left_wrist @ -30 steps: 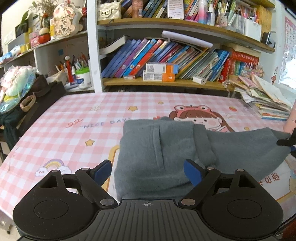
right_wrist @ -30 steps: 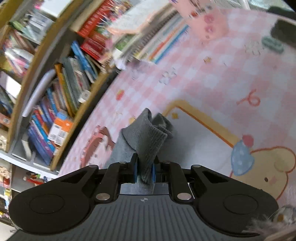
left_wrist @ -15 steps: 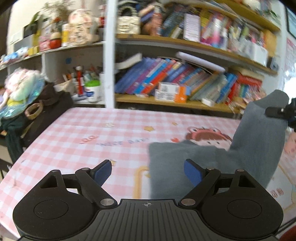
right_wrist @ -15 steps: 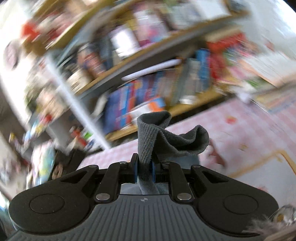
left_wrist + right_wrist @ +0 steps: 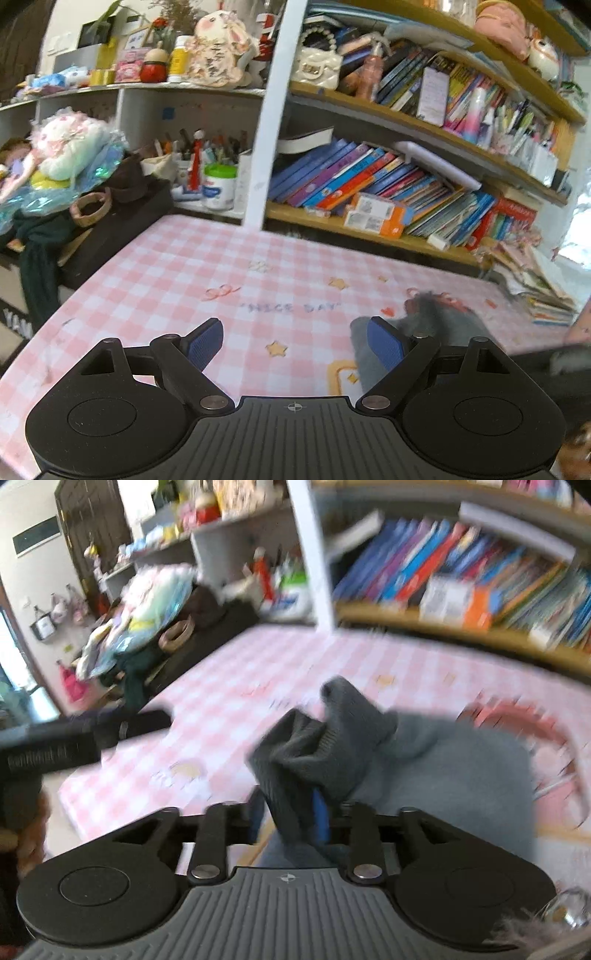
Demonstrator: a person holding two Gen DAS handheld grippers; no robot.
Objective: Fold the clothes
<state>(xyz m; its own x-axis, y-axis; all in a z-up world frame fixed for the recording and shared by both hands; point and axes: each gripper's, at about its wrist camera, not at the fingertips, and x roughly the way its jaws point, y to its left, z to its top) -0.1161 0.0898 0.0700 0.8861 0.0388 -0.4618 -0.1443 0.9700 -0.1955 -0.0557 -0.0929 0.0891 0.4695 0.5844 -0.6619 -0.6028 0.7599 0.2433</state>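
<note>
Already your right gripper (image 5: 295, 812) has just been parting its jaws, the ribbed cuff of the grey knit garment (image 5: 443, 775) still between them. One fold lies on the pink checked tablecloth (image 5: 184, 273); more remain, you'd judge. Your left gripper (image 5: 295, 341) gapes wide, empty.
</note>
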